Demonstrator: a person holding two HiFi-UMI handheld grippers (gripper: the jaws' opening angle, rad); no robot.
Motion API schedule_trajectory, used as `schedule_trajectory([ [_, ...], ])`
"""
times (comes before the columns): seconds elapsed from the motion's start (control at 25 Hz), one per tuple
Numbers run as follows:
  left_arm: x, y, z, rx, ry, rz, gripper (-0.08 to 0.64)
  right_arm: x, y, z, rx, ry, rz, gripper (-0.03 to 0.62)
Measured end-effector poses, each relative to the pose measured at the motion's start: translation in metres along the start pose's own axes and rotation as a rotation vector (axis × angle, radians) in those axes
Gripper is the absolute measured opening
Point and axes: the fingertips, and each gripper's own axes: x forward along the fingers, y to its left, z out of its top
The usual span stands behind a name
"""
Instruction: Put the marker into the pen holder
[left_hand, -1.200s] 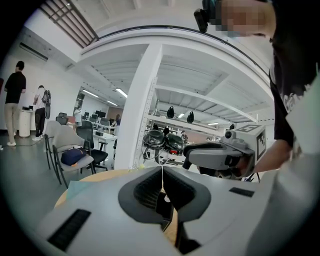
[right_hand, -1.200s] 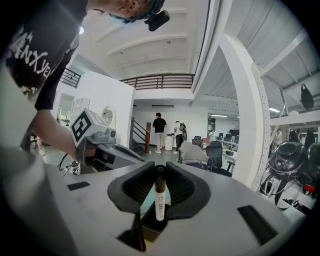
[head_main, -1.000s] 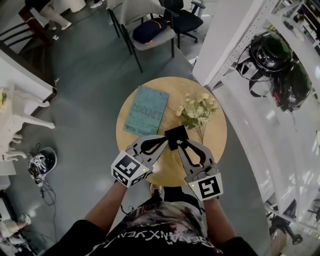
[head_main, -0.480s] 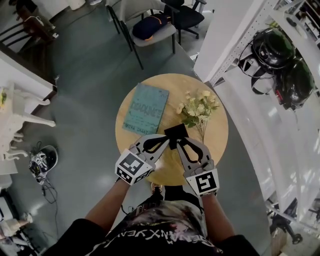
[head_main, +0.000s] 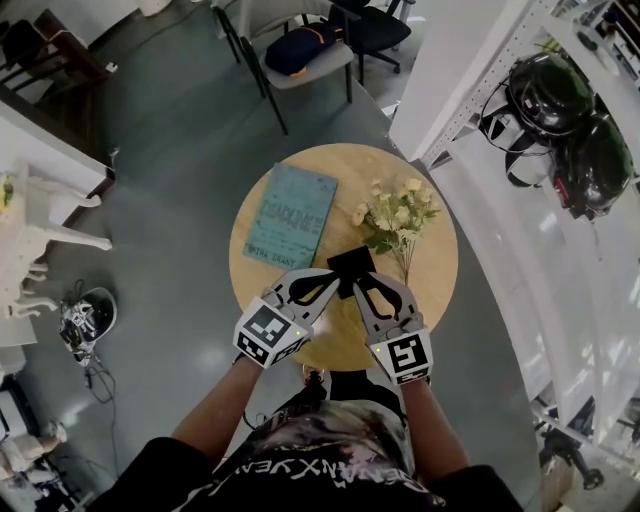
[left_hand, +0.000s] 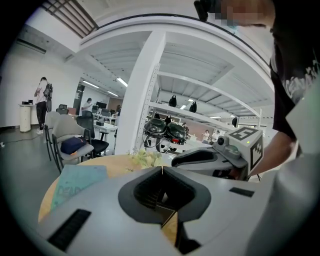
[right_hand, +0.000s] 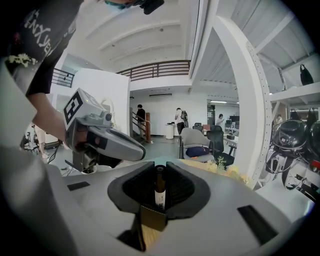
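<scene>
right gripper (head_main: 360, 286) is pinching the marker (right_hand: 159, 190), and the marker stands upright between the pads, dark cap on top, white label below. right under it is the black pen holder (head_main: 352, 264), whose near wall covers the marker's lower end, so whether the tip is inside i can't tell. left gripper (head_main: 333, 284) has its jaws pressed together with nothing between them, its tip just beside the holder's other side. both tips meet at the holder from below in the head view. it all sits on a round wooden table (head_main: 345, 170), with a teal book (head_main: 290, 215) to the left and pale flowers (head_main: 398, 215) just beyond the holder.
</scene>
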Motion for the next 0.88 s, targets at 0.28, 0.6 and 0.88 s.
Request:
schedule_trajectory([
  [0.28, 0.004, 0.002, -0.007, -0.001, 0.015, 0.002, 0.023, 0.008, -0.001, -0.019, 0.026, 0.062, -0.001, 0.075],
  [0.6, 0.006, 0.003, -0.01, -0.001, 0.017, -0.002, 0.023, 0.011, -0.003, -0.033, 0.031, 0.069, -0.011, 0.075],
  [0.88, 0.006, 0.002, -0.01, 0.002, 0.015, -0.007, 0.023, 0.013, -0.003, -0.034, 0.021, 0.055, -0.013, 0.075],
])
